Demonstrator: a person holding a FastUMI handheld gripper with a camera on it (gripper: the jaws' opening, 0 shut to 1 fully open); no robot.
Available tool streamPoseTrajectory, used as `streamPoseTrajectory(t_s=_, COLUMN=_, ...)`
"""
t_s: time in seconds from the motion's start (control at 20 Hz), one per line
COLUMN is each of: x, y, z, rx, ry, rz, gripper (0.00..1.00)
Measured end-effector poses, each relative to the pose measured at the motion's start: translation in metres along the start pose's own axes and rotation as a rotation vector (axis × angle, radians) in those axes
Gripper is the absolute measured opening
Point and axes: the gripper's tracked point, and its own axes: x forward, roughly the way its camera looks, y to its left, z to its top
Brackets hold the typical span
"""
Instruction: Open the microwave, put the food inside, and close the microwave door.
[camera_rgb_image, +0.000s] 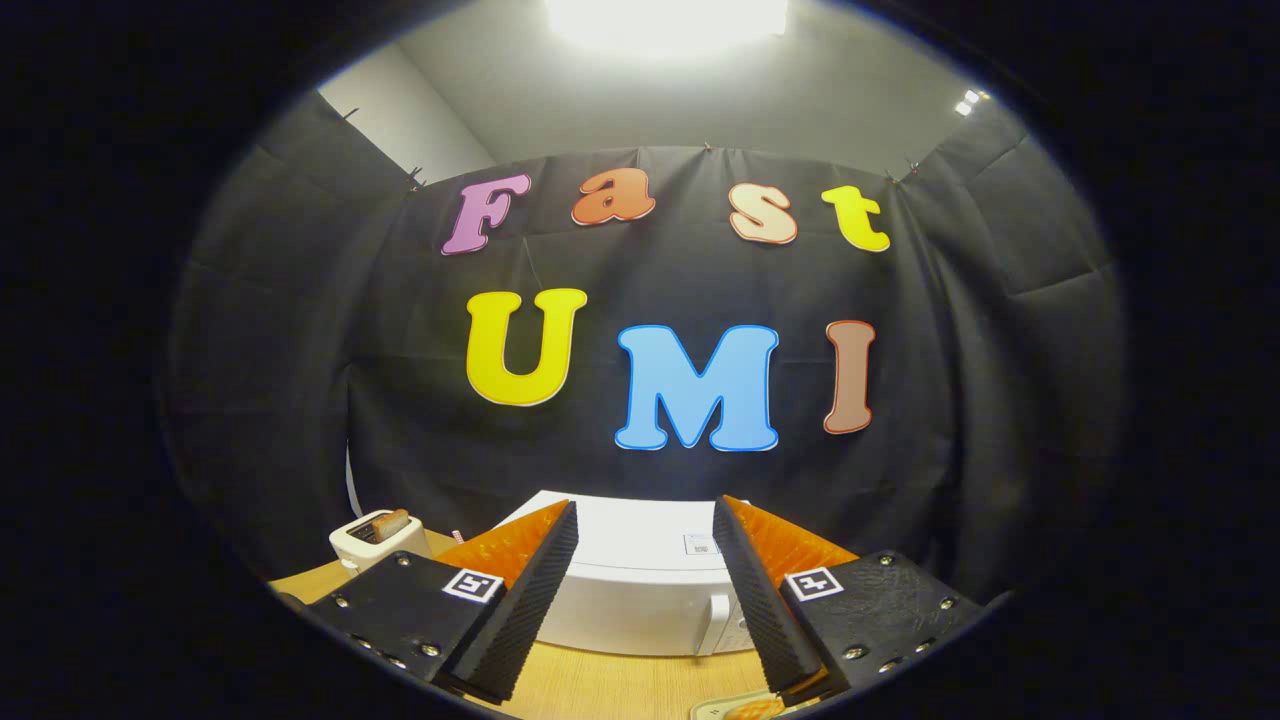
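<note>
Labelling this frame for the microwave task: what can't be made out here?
- White box-shaped microwave, gripper view: door front foreshortened and flanked by the open gripper; whether it is latched cannot be told.
- Small control panel beside the door handle: too small, partly behind a finger.
- Pale dish with orange food: cut off by the image edge.
- White toaster holding a brown slice: small, lower part behind a finger.
</note>
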Motion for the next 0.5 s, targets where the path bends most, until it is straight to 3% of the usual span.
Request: streamPoseTrajectory(t_s=0.5, x=0.030, y=-0.042, z=-0.091, rx=-0.001, ry=0.106, rz=-0.028, gripper=0.88)
